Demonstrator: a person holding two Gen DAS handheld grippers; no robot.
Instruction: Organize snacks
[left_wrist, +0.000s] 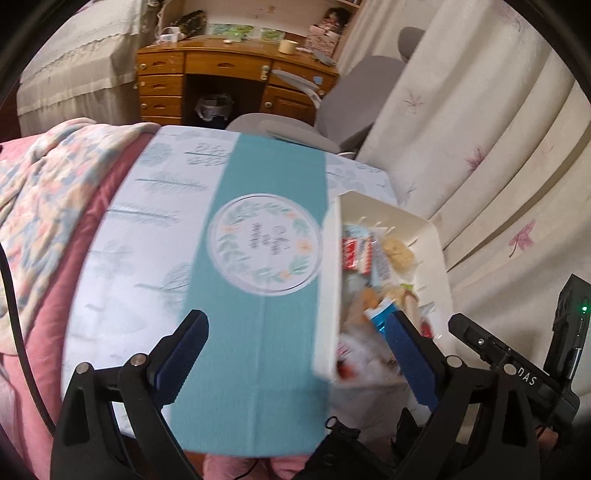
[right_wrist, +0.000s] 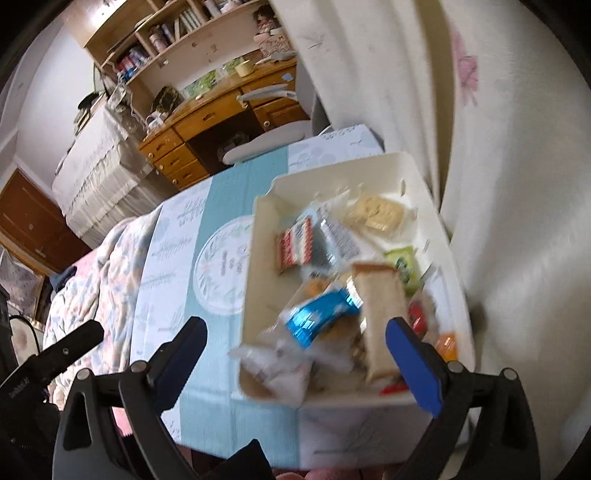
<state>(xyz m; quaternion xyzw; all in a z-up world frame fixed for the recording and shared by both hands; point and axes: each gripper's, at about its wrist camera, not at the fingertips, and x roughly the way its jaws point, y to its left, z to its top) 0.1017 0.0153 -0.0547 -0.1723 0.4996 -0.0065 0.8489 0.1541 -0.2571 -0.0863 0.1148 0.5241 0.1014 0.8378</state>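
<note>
Pictured: white snack tray (right_wrist: 424, 177) packed with wrapped snacks on patterned tabletop (left_wrist: 258, 350), long axis running away from both tongs. Right tongs (right_wrist: 295, 354) gaped empty over tray's near end; left tongs (left_wrist: 295, 347), likewise wide, straddled its left wall.

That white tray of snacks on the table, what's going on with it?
A person holds two grippers over the table. The white tray is filled with wrapped snacks, among them a blue foil pack and a red-and-white bar. The left gripper and right gripper are both open, holding nothing.
</note>
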